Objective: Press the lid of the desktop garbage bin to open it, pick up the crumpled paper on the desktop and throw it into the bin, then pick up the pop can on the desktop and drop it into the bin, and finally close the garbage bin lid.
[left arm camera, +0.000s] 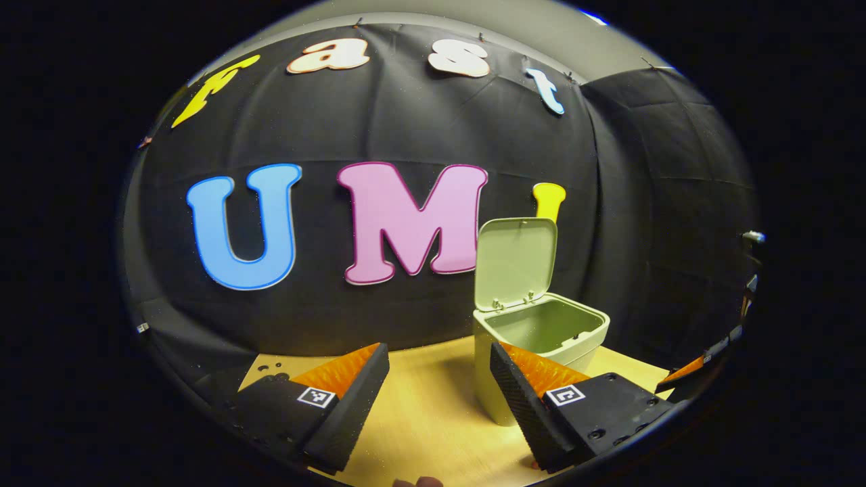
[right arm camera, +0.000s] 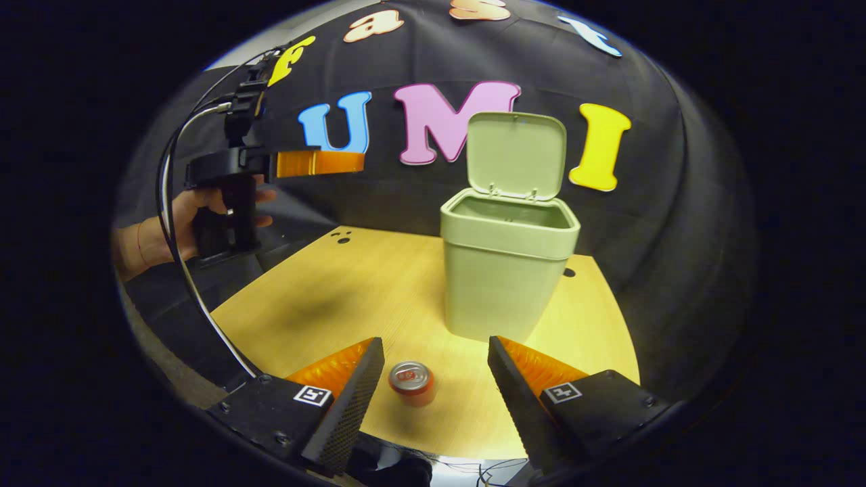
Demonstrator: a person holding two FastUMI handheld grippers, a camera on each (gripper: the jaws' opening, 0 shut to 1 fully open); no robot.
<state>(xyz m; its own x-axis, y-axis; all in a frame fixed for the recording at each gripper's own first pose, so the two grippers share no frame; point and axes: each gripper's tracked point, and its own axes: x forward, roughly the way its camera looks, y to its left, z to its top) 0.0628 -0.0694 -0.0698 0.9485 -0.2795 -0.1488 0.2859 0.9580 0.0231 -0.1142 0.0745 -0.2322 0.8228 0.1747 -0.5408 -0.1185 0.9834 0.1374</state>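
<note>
Fingers of the right gripper (right arm camera: 433, 379) stand wide apart, gripping nothing; the pop can (right arm camera: 411, 382) stands upright on the wooden table (right arm camera: 325, 304) between the two tips, nearer the left one, touching neither as far as the curved view lets me judge; whatever is printed on the can is too small to read; beyond it, near the middle of the table, sits the pale green bin (right arm camera: 504, 270), its lid (right arm camera: 517, 154) tipped up and back; off to the left a hand (right arm camera: 183, 223) holds the left gripper (left arm camera: 440, 379) well above the table, its fingers likewise spread and empty, with the bin (left arm camera: 534, 338) just beyond its right finger.
</note>
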